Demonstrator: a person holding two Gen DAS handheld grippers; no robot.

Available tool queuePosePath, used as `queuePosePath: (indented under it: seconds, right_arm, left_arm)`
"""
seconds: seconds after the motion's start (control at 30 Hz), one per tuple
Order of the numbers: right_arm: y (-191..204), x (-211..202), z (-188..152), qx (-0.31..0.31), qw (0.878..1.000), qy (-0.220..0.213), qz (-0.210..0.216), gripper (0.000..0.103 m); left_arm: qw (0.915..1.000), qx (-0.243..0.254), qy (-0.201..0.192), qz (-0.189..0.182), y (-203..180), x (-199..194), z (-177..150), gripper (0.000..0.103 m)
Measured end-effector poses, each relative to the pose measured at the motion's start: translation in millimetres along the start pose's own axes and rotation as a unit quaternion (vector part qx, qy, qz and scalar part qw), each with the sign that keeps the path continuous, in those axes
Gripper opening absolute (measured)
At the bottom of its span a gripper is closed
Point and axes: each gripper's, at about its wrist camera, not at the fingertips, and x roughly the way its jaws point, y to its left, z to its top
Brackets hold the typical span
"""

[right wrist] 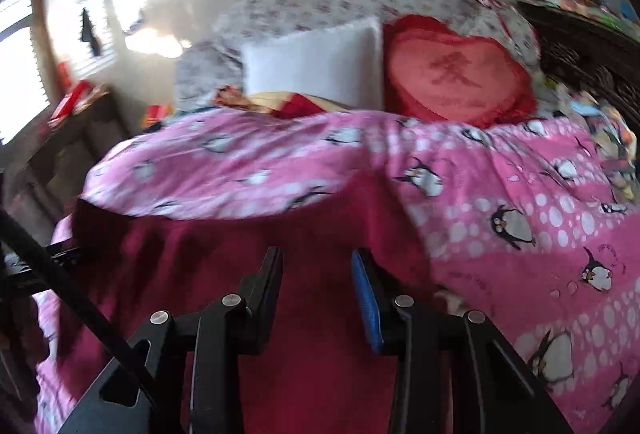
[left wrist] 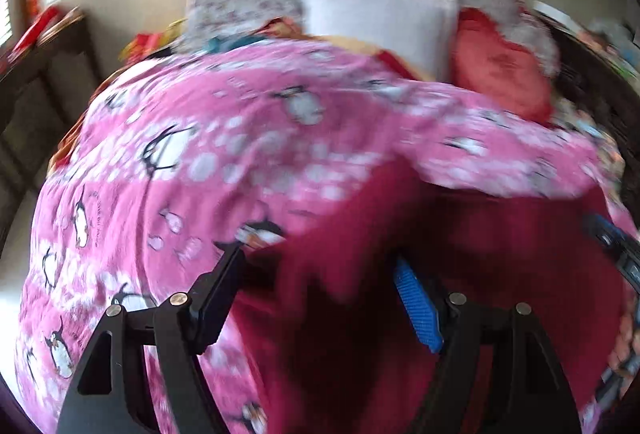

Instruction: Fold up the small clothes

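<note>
A dark red garment [left wrist: 500,234] lies spread on a pink penguin-print duvet [left wrist: 168,154]. The left wrist view is blurred. My left gripper [left wrist: 318,260] hangs just above the garment's near part, jaws wide apart with only cloth lying below them. In the right wrist view the same garment [right wrist: 192,254] fills the lower middle. My right gripper [right wrist: 316,256] is low over it with a narrow gap between its fingers; the red cloth shows through the gap and I see no fold pinched. The right gripper's blue and black body [left wrist: 616,254] shows at the left view's right edge.
A white pillow [right wrist: 316,66] and a red heart cushion [right wrist: 456,74] sit at the bed's head against floral bedding [right wrist: 320,2]. A dark carved headboard [right wrist: 592,54] runs along the right. A wooden cabinet [right wrist: 68,138] stands left by a bright window [right wrist: 16,74].
</note>
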Motion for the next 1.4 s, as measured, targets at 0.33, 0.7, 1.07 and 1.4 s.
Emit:
queuePosePath:
  seconds: [0.33, 0.7, 1.07, 1.4]
  right_arm:
    - [-10, -22, -1, 0.015, 0.999, 0.017, 0.025, 0.059]
    - [0, -68, -63, -0.047, 0.998, 0.02, -0.025, 0.066]
    - [-2, -87, -62, -0.014, 1.0, 0.017, 0.015, 0.065]
    - [25, -117, -78, -0.037, 0.999, -0.015, -0.006, 0.066]
  left_arm:
    - [0.9994, -0.024, -0.014, -0.022, 23, -27, -6, 0.077]
    - [0.9964, -0.076, -0.012, 0.037, 37, -3, 14, 0.077]
    - [0.9959, -0.088, -0.003, 0.021, 64, -23, -11, 0.077]
    - [0.9981, -0.049, -0.01, -0.035, 35, -80, -104, 0.079]
